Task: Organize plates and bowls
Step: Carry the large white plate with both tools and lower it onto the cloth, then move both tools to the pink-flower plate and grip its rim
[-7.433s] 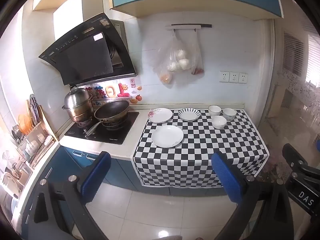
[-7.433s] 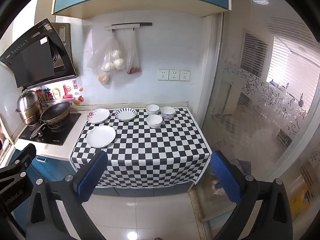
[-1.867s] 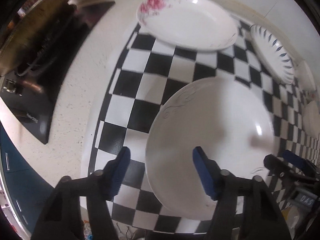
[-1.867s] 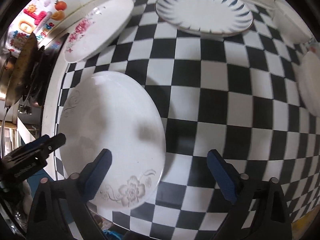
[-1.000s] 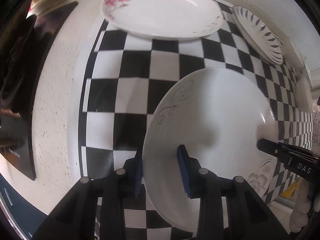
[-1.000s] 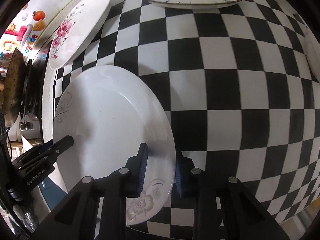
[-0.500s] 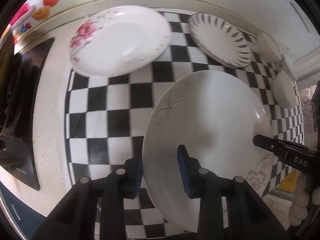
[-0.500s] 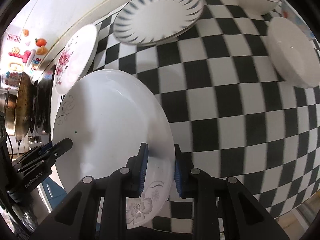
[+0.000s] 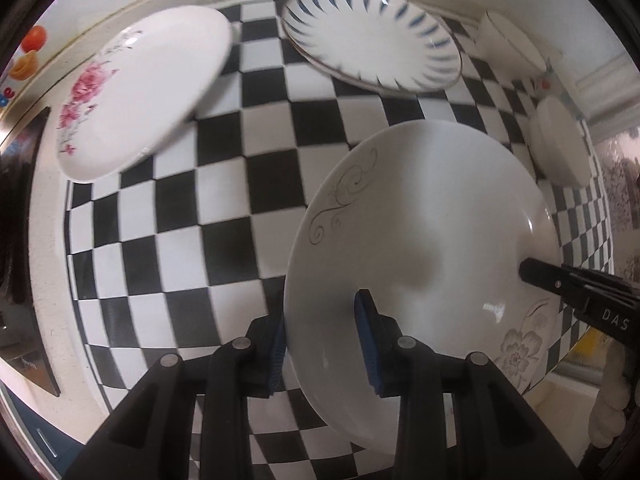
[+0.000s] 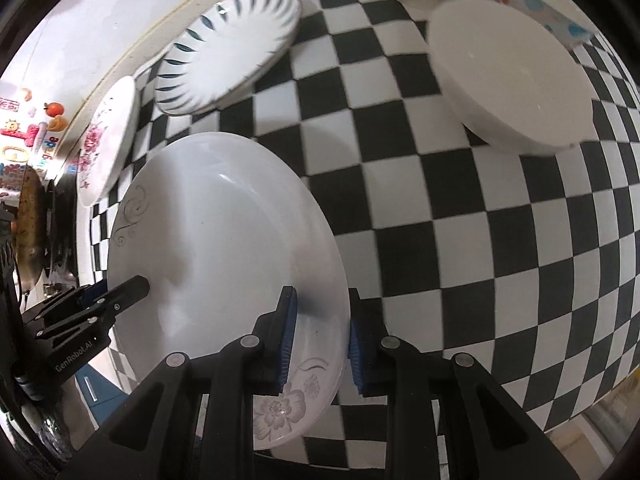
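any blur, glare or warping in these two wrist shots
Left wrist view: the pink-flowered plate is smeared by motion blur, the checkered cloth bulges from fisheye, and small glints sit on the held white plate. Right wrist view: the white bowl has soft, blurred edges, while the squares curve strongly toward the frame edges.

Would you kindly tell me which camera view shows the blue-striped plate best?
The left wrist view: the blue-striped plate lies nearly face-on, its whole rim visible. The right wrist view shows it whole too, but smaller and skewed.
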Demonstrator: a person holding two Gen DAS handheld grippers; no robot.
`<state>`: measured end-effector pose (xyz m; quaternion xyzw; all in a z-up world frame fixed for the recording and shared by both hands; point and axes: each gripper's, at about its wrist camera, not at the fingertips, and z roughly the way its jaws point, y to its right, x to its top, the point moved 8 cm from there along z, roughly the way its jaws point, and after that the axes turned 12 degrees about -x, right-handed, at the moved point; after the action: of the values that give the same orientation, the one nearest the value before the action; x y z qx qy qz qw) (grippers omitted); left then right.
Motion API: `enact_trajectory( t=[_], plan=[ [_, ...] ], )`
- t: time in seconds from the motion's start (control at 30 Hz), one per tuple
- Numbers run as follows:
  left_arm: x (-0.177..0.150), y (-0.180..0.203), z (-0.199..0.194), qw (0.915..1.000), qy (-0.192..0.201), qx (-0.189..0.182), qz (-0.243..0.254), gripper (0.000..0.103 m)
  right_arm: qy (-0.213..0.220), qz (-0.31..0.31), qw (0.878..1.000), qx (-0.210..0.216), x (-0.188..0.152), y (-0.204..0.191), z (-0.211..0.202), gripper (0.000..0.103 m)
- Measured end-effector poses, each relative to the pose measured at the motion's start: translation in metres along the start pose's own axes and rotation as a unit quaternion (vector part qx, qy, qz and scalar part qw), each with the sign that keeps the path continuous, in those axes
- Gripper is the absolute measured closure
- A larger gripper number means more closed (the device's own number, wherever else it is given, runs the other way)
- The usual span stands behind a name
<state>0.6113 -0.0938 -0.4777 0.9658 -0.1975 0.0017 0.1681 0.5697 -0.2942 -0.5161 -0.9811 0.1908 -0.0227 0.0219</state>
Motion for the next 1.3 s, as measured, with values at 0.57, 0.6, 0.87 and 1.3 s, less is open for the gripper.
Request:
enact_trajectory(
  t=[0.57,0.6,0.87,1.3],
  plan=[
    [-0.013,0.007,0.039,0.9990,-0.036,0.025,0.009,0.073,-0.022,-0.004,1.000,0.003,-0.023,0.025,0.023,0.078],
    [-0.013,0.007,0.039,0.9990,-0.035,0.025,0.007,0.073,-0.023,-0.004,1.000,0.004,-0.022,0.025,0.023,0.078],
    [-0.021,0.008,0.034,0.9992,-0.027,0.028,-0.005,0.073,-0.041,-0.003,0.999,0.033,-0.019,0.022,0.024,0.078],
    [-0.006,-0.030,-0.074,0.9883,0.115,0.039,-0.093,0.064,0.022,-0.046,0.996,0.076,0.020,0.011,-0.059,0.057]
  ],
)
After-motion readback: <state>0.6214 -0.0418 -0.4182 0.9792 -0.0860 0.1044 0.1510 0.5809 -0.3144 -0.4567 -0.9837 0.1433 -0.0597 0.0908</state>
